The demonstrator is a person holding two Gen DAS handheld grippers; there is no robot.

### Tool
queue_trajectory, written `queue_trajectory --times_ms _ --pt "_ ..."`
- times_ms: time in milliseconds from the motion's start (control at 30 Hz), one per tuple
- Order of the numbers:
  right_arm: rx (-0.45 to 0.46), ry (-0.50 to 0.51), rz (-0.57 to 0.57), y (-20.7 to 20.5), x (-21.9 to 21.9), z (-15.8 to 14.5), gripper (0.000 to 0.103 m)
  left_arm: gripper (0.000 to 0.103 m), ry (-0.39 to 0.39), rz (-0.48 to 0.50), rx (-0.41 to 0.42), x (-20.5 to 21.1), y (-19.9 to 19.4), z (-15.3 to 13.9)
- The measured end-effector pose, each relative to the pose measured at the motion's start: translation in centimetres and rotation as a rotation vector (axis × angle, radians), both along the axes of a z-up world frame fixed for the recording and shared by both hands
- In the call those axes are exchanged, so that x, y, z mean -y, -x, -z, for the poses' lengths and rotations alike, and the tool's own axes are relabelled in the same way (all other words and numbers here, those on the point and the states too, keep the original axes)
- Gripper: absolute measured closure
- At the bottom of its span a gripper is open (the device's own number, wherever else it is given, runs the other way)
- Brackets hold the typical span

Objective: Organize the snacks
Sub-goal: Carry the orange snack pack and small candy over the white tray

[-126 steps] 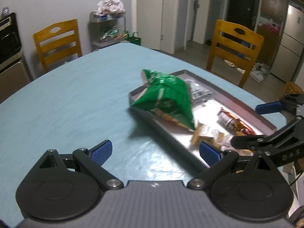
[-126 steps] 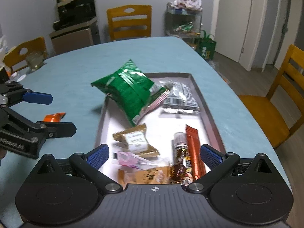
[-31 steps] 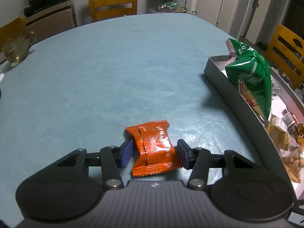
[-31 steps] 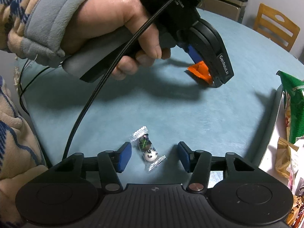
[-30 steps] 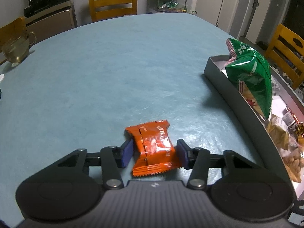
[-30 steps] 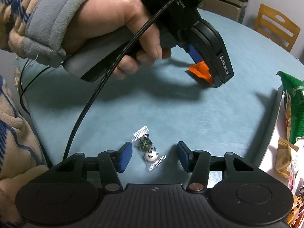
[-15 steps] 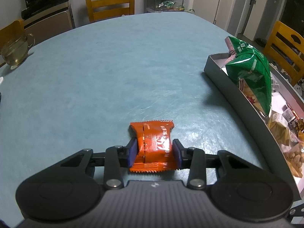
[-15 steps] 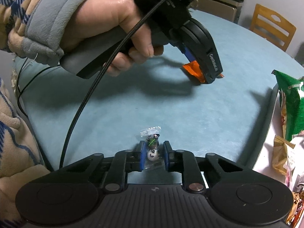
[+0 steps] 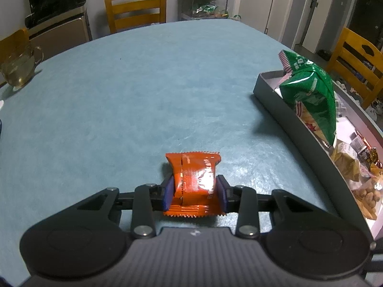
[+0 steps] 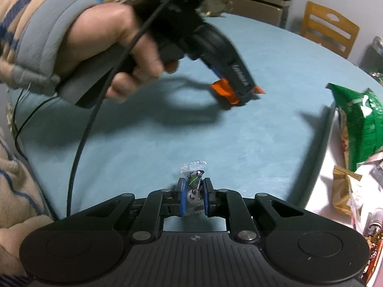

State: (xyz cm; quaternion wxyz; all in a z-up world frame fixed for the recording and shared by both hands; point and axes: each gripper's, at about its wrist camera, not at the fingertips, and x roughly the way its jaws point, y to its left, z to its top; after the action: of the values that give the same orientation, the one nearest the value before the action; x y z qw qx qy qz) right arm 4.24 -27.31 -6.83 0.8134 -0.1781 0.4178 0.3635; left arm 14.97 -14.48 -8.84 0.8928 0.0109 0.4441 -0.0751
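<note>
Counter [image 9: 134, 95]: wide, covered in blue-green cloth, wooden chairs around it. Grey tray [image 9: 282, 110] of snacks noted at 3 o'clock in the left wrist view, a green bag [image 9: 311, 95] leaning in it.

Orange packet [image 9: 194, 179]: flat on the counter at 6 o'clock, long axis toward 12 o'clock, crimped ends at 12 and 6. Left gripper [image 9: 194, 192]: jaws closing across its middle, pads at both sides. Judged light, soft and crinkly, best taken across the waist.

Panda candy [image 10: 193, 191]: small, clear-wrapped, twist end toward 12 o'clock. Right gripper [image 10: 193, 197]: jaws narrow, clamped on it. Judged light, hard and slippery.
</note>
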Motion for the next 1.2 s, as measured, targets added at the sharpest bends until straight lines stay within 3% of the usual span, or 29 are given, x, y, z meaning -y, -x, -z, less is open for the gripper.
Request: queue_trajectory --times_ms 567,1200 --pt "0.053 -0.098 0.164 -1.5 3.3 -2.4 0.087 0.069 0.028 0.038 0.077 1.0 0.6 -4.0" --pt "0.102 -0.174 0.433 -2.5 8.9 -4.6 0.087 0.069 0.053 0.207 0.108 5.6 1.7 -6.7"
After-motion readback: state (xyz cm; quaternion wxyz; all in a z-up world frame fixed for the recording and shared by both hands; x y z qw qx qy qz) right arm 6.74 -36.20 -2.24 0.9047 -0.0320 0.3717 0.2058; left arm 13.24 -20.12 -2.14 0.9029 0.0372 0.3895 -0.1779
